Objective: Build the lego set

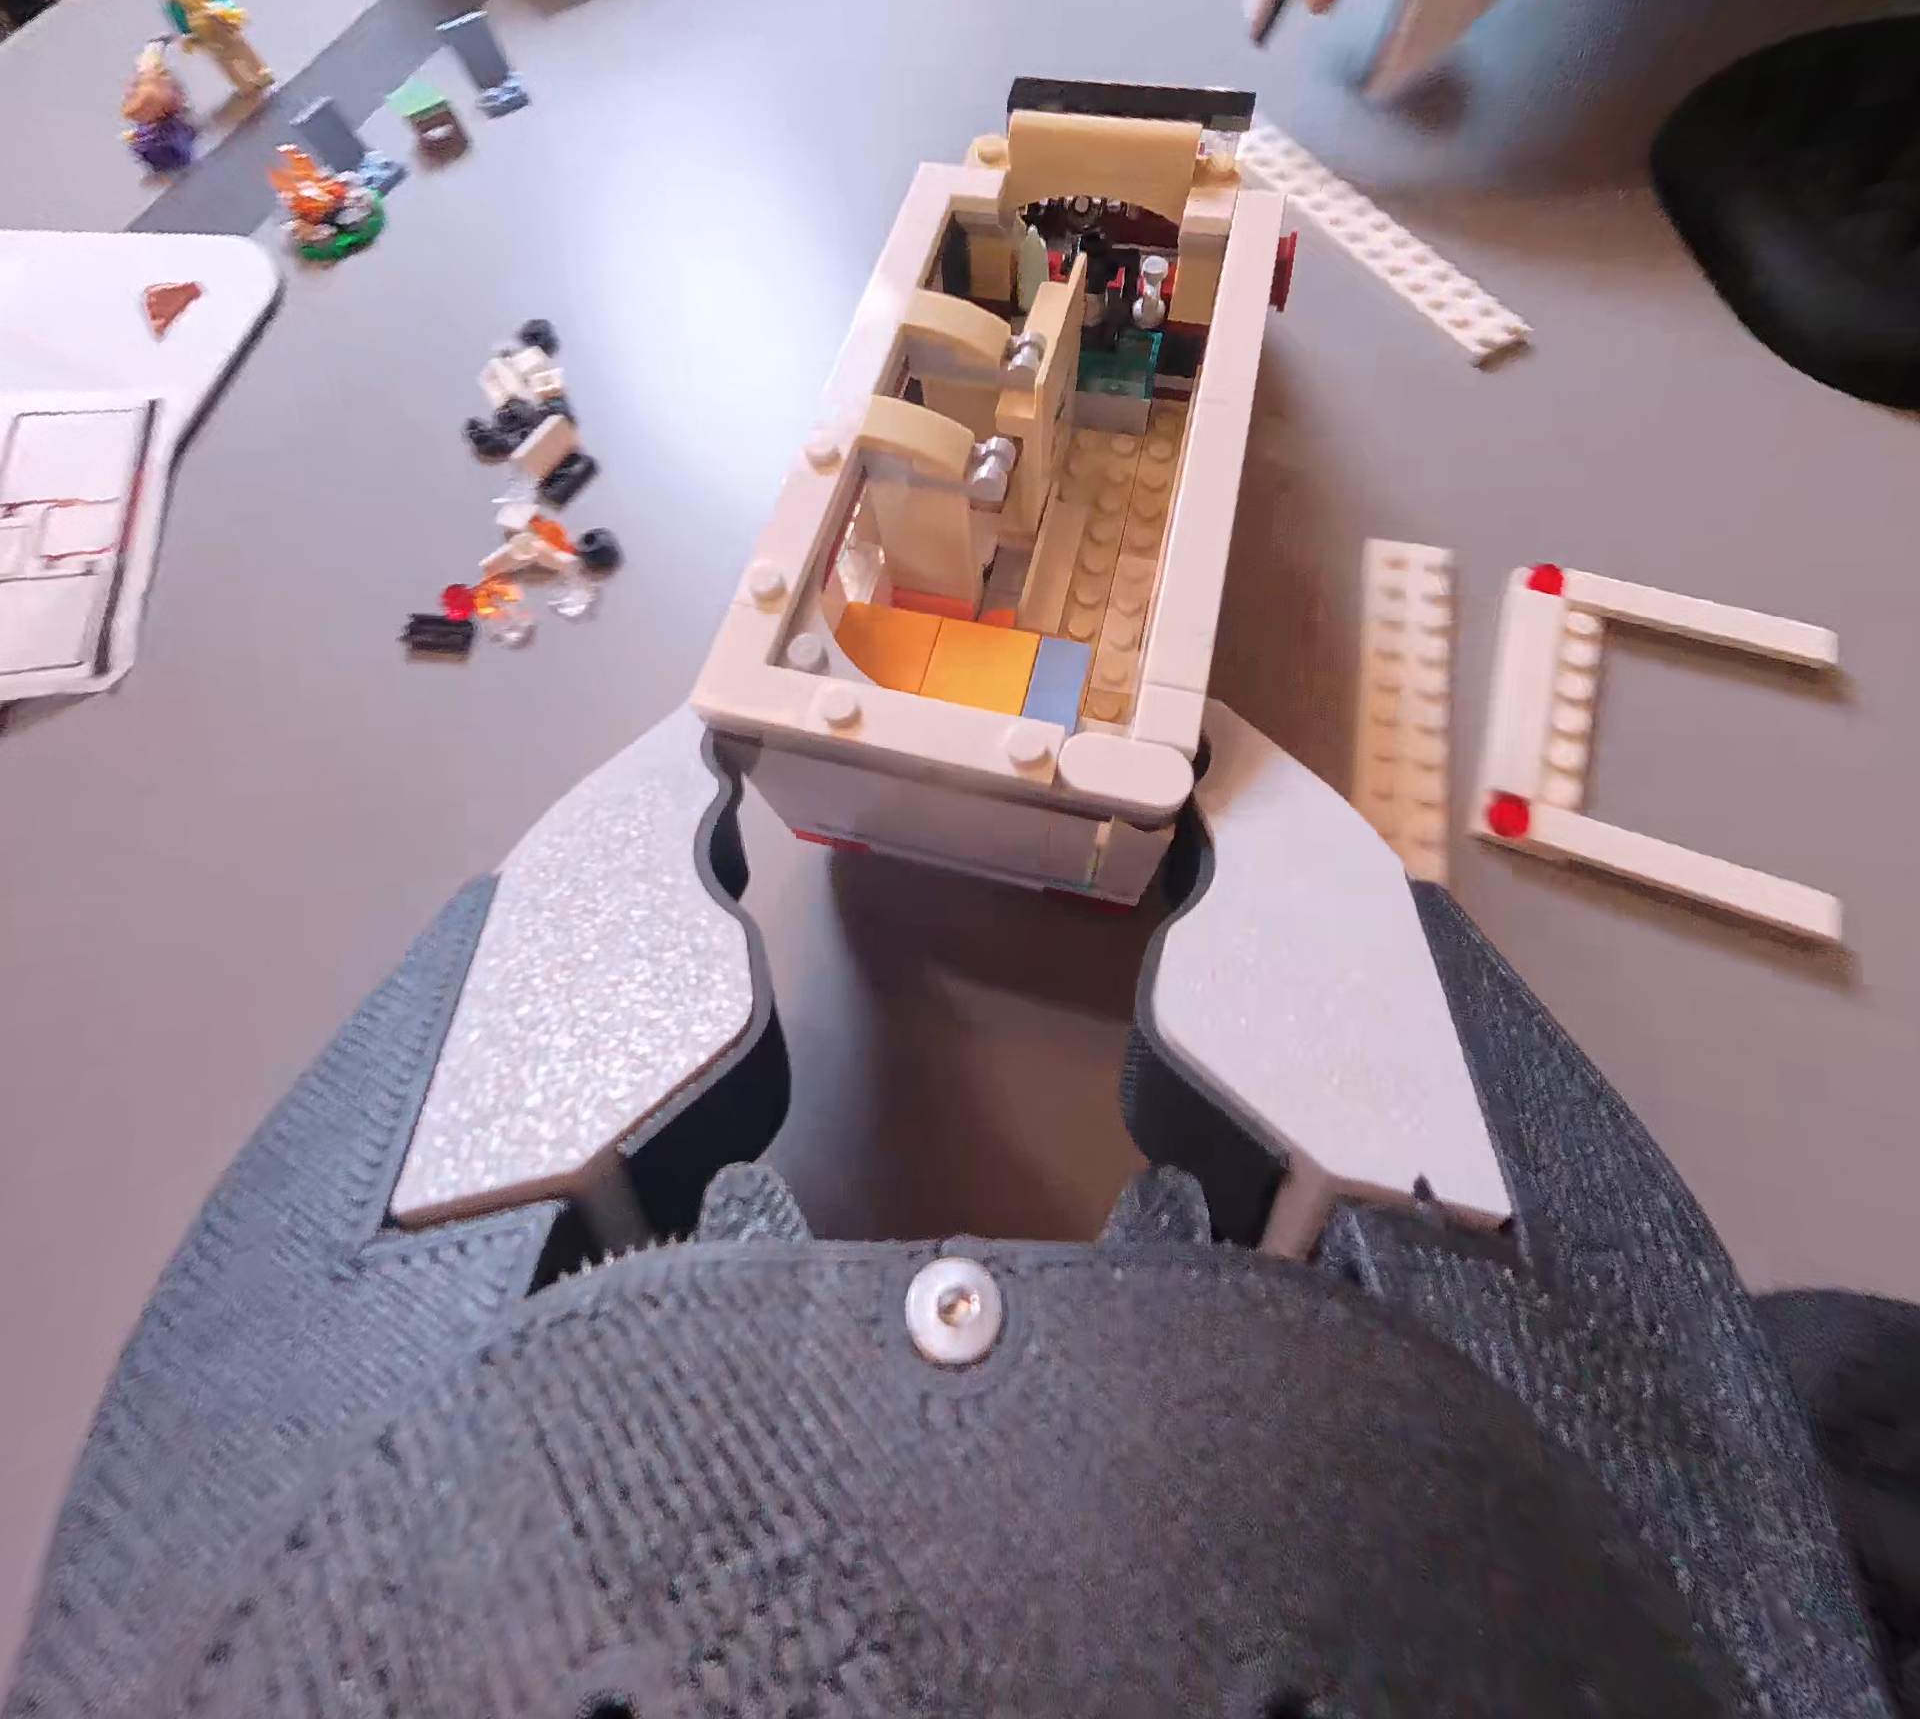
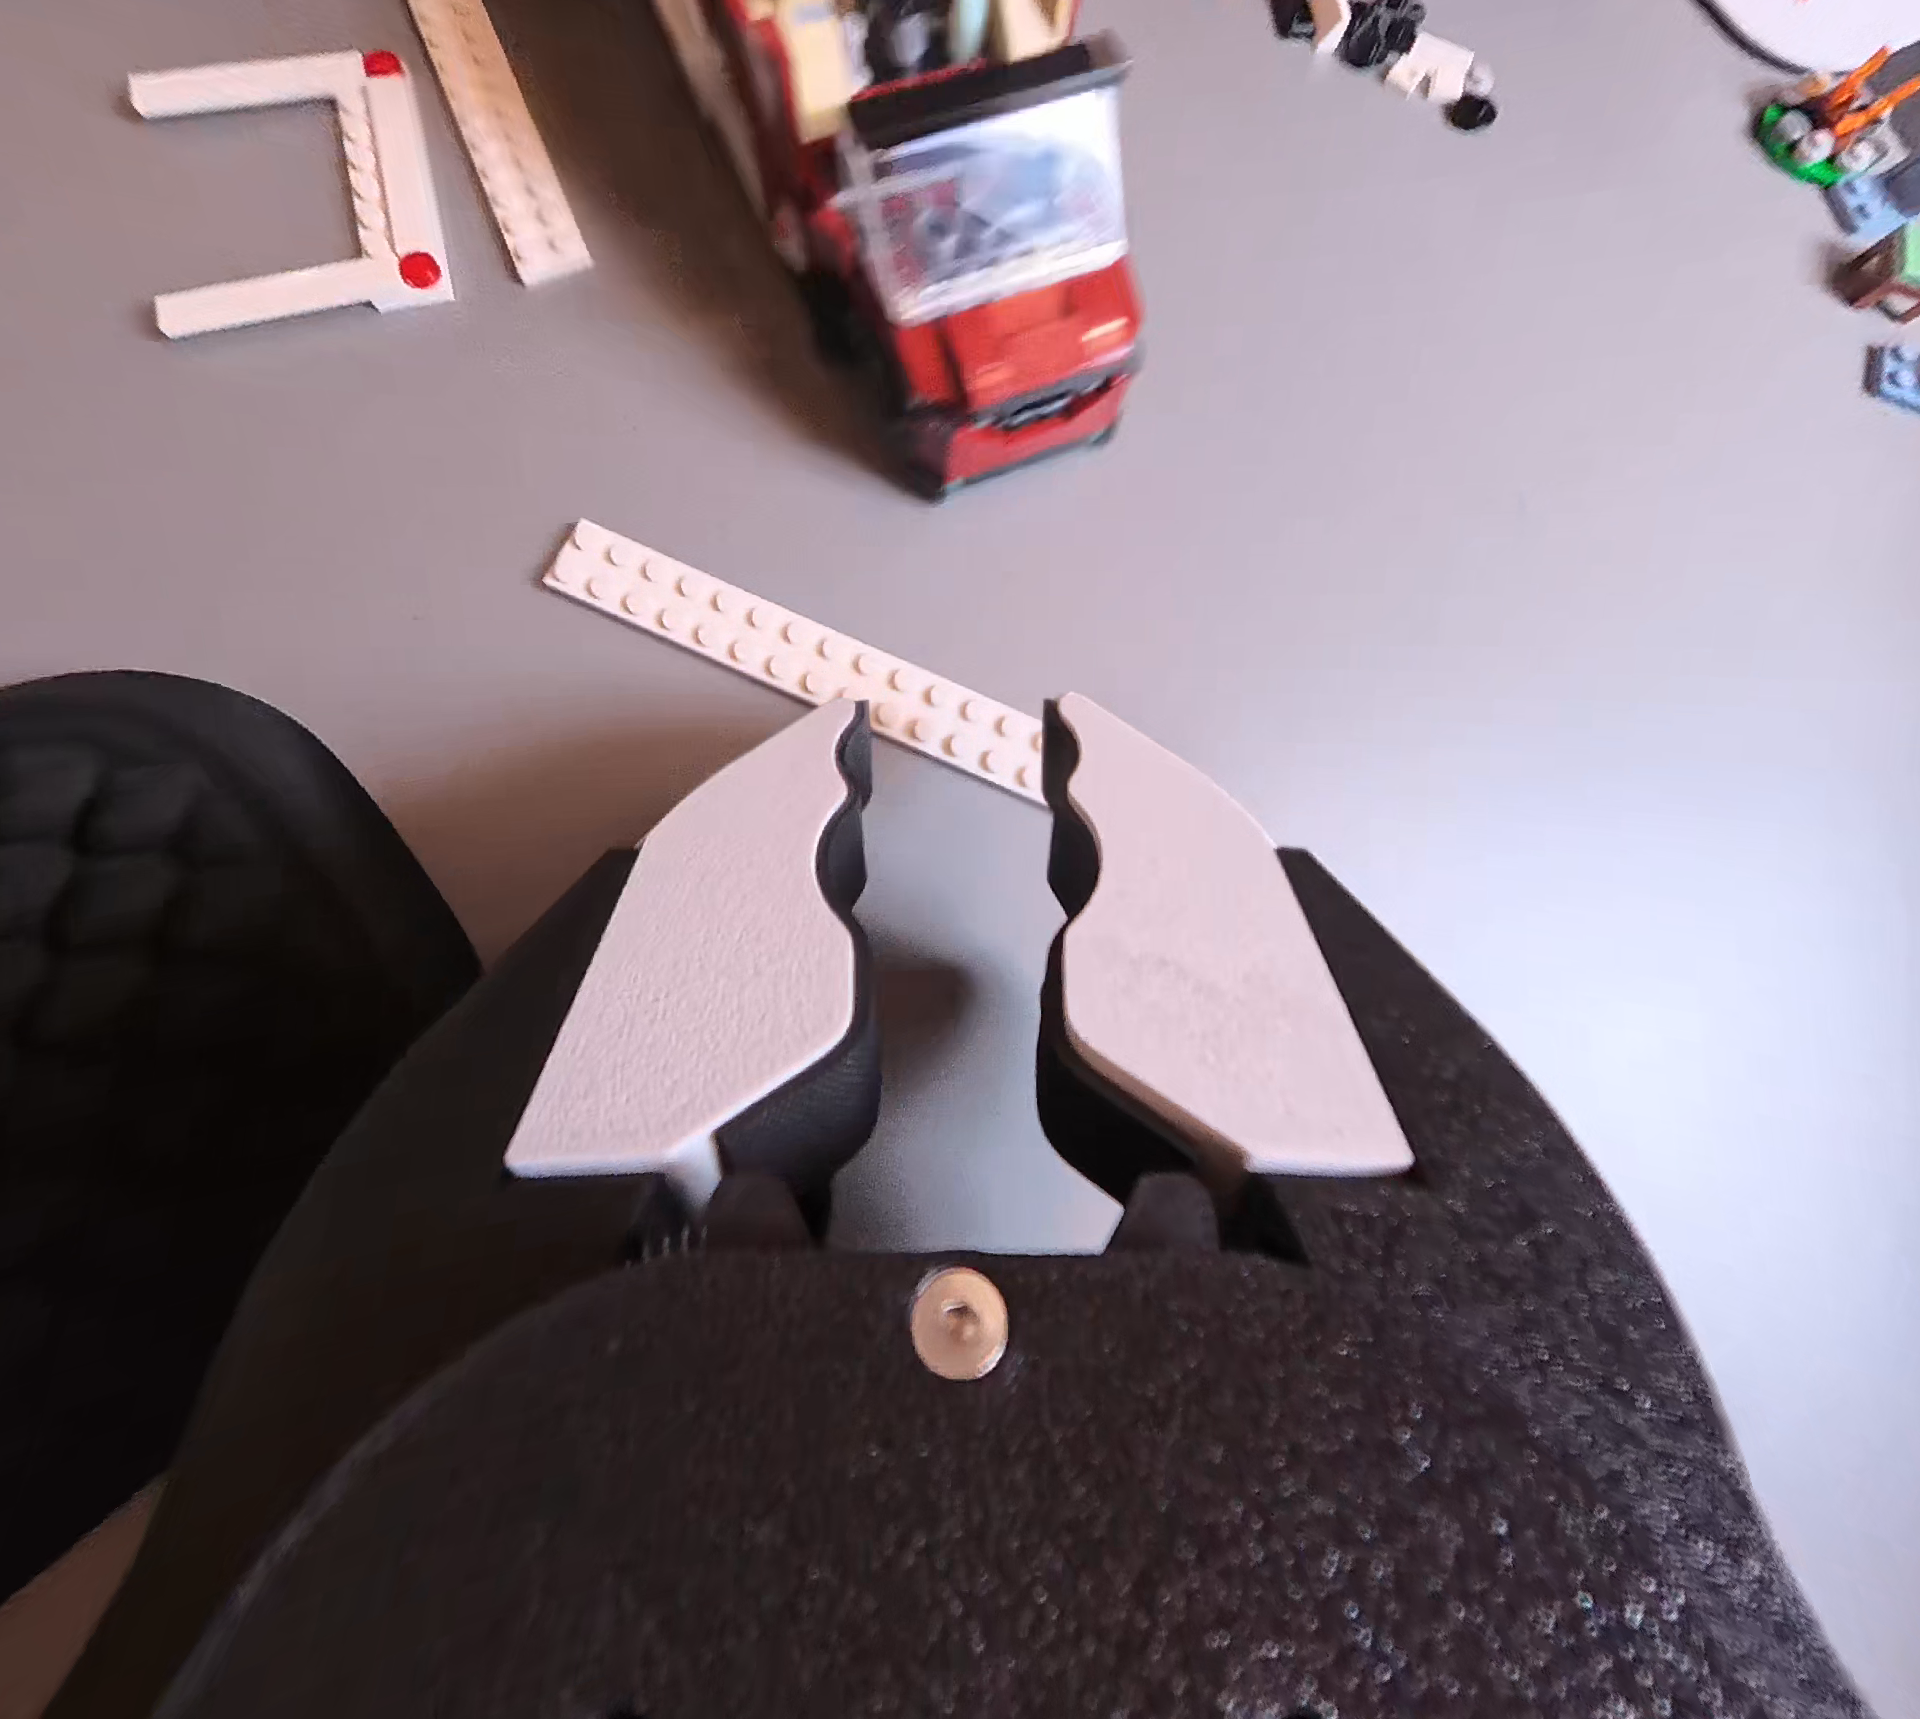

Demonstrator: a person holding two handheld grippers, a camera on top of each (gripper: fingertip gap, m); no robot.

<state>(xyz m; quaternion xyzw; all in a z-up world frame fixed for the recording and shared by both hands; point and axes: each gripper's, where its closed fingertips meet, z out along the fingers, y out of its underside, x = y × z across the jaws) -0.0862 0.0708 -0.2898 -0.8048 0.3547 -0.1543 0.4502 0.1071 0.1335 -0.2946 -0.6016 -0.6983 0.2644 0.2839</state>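
A roofless toy-brick camper van (image 1: 997, 464) with white walls and a tan interior stands on the grey table (image 1: 675, 235). My left gripper (image 1: 961, 765) is open wide. The van's rear end stands between its fingertips, and I see no firm press from the pads. In the right wrist view the van's red front and windscreen (image 2: 935, 142) face me. My right gripper (image 2: 951, 724) is open, its fingertips just over the near end of a long white studded plate (image 2: 790, 651) that lies flat on the table. The right gripper also shows blurred in the left wrist view (image 1: 1340, 17), near that plate (image 1: 1382, 246).
A white U-shaped brick frame with red studs (image 1: 1558, 703) and a second long white plate (image 1: 1403, 693) lie right of the van. Loose small pieces (image 1: 530, 474), minifigures (image 1: 208, 28) and a booklet (image 1: 73, 464) lie to its left. A black rounded object (image 2: 156, 942) sits by my right gripper. My hands' fingertips stand some 20 cm from each other.
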